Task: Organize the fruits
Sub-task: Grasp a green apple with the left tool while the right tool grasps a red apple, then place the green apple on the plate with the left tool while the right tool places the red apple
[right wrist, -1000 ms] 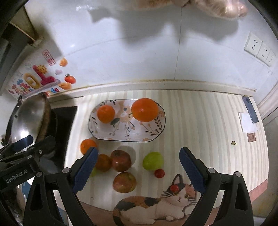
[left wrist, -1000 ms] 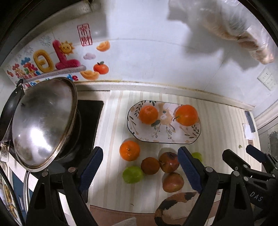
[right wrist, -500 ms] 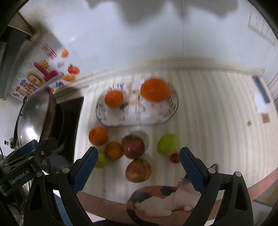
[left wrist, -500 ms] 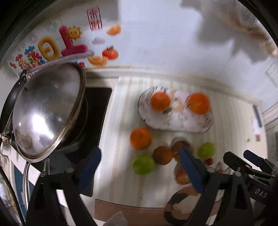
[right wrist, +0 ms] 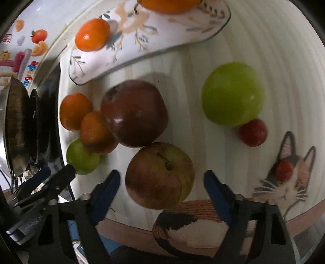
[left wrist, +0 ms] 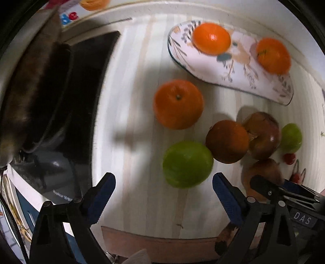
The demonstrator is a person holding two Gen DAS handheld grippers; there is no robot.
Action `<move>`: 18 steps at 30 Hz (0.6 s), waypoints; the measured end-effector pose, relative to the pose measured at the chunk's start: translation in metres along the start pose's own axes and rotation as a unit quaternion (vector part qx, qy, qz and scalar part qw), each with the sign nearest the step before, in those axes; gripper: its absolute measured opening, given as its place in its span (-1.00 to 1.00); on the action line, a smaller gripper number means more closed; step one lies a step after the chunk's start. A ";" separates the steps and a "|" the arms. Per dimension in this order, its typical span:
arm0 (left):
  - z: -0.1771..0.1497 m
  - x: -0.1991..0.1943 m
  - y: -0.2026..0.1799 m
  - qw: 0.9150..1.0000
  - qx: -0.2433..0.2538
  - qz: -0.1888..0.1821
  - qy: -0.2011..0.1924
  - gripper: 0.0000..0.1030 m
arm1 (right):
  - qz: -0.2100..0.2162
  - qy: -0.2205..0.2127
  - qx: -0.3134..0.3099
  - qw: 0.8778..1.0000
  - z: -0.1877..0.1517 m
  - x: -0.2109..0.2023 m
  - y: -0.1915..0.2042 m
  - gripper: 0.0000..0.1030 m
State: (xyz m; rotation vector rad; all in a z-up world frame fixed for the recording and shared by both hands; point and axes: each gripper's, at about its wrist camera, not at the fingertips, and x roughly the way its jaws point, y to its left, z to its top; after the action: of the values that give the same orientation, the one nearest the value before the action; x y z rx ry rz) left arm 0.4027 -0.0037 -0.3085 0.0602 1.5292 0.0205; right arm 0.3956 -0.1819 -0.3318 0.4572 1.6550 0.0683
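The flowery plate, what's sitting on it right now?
Two oranges, one near its left end and one toward the right, lie on the plate. Whatever pattern lies under them is covered.

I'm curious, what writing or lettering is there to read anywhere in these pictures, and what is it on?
"DAS": white letters on the black body of the other tongs, at the lower right of the left view.
"de": a blue and a red letter on the wall sticker, cut off by the picture's edge.
Coloured letters on the wall sticker in the right view: turned sideways and too blurred to read.
Small print on the grey stove front: too blurred.
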 end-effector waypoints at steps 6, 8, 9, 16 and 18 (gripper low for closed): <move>0.008 0.021 -0.011 1.000 0.022 -0.010 0.007 0.81 | 0.007 0.005 -0.012 1.000 -0.003 0.008 0.002 0.37; 0.009 0.023 -0.014 0.999 0.027 -0.022 0.001 0.46 | 0.007 0.008 -0.017 1.000 -0.005 0.009 0.002 0.37; 0.009 0.022 -0.015 0.999 0.027 -0.044 -0.006 0.25 | 0.008 0.010 -0.017 1.000 -0.004 0.007 0.003 0.37; -0.013 0.019 -0.026 0.999 0.040 -0.029 -0.007 0.16 | -0.010 0.034 -0.026 0.999 -0.016 0.007 -0.003 0.36; -0.033 0.022 -0.023 0.999 0.036 -0.035 0.005 0.16 | -0.019 0.043 -0.033 0.998 -0.022 0.006 -0.007 0.36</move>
State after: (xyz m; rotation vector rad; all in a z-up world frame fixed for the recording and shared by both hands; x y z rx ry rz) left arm 0.3699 -0.0242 -0.3326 0.0649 1.5412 -0.0897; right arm 0.3721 -0.1817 -0.3369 0.3776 1.7407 0.1156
